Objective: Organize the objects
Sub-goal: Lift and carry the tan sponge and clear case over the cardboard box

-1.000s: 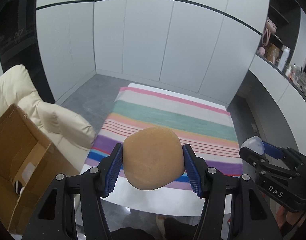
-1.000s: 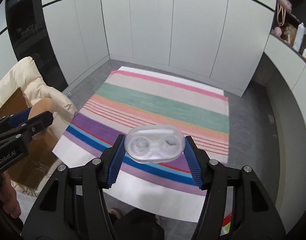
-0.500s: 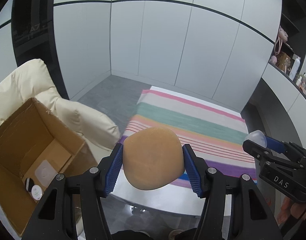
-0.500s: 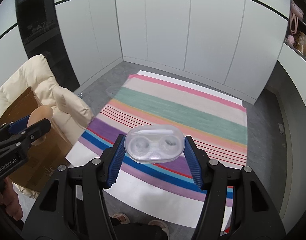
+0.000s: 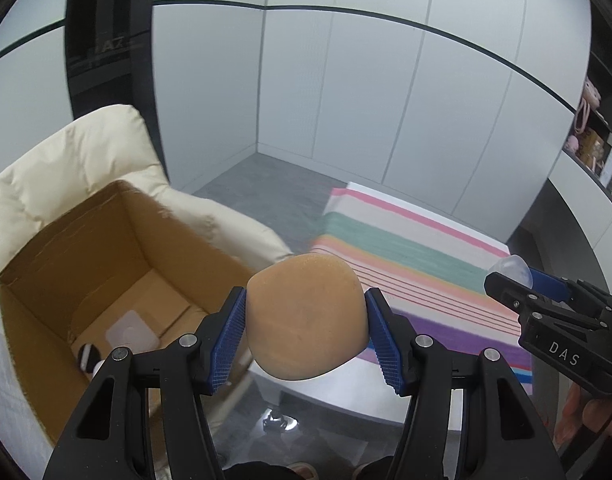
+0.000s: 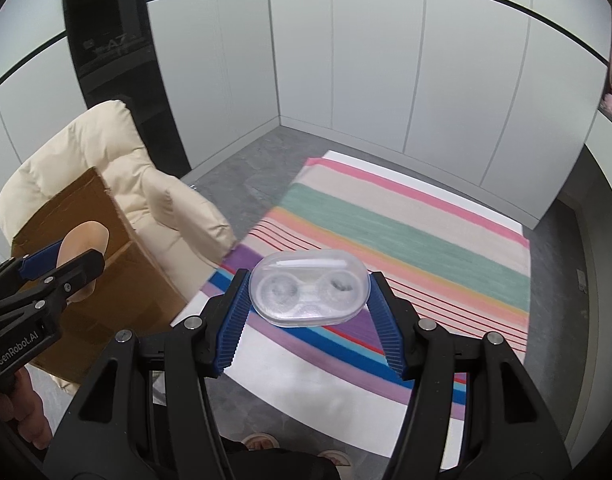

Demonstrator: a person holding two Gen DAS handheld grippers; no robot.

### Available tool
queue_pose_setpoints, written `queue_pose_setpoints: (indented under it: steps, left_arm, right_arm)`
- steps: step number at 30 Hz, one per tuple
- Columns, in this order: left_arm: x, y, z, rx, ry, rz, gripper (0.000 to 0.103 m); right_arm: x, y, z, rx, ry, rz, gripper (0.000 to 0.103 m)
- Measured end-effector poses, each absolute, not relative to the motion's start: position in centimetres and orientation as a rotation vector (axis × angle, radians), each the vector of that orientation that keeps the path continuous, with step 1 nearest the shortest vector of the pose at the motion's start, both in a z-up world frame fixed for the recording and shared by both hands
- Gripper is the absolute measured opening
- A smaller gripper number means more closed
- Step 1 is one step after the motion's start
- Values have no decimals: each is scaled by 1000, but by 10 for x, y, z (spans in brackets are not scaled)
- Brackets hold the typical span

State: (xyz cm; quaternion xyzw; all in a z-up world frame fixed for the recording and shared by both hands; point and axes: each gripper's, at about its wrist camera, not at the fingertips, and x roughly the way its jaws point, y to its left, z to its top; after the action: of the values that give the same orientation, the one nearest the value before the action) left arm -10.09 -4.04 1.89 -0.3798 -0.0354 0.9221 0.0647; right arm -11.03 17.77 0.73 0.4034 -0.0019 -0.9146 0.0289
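My left gripper (image 5: 306, 336) is shut on a tan makeup sponge (image 5: 306, 316) and holds it in the air just right of an open cardboard box (image 5: 118, 272). The box holds a clear flat case (image 5: 132, 334) and a small black-and-white item (image 5: 88, 356). My right gripper (image 6: 310, 304) is shut on a clear plastic lens case (image 6: 310, 288), held above the striped tablecloth (image 6: 406, 240). The right gripper also shows in the left wrist view (image 5: 546, 304), and the left gripper in the right wrist view (image 6: 46, 272).
The box sits on a cream padded armchair (image 5: 78, 160). The table (image 5: 346, 396) with the striped cloth (image 5: 418, 264) stands to the right of it. White cabinet walls stand behind. A shelf with bottles (image 5: 602, 156) runs along the far right.
Both grippers have swung to the left with their objects. The cardboard box and armchair have come further into view, and the box's inside now shows.
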Motion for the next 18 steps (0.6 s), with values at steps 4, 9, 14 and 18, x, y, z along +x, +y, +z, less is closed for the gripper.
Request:
queue_pose_setpoints:
  steps: [4,9,14,18]
  left_arm:
    - [-96,-63,20,-1152,-130,2822,61]
    - [-91,-91,21,-1163,-175,2867,61]
    - [-82,-119,22,-1175,-212,2911,61]
    - [-74,-140,24,-1183,-230,2944,61]
  right_arm:
    - [-115,153,10,1218,14,-2792,61]
    - [-120,121,10,1195,45,-2746,61]
    - [-121,95,11,1166,71,-2707,61]
    - [-122,71,12,1148,90,-2673,61]
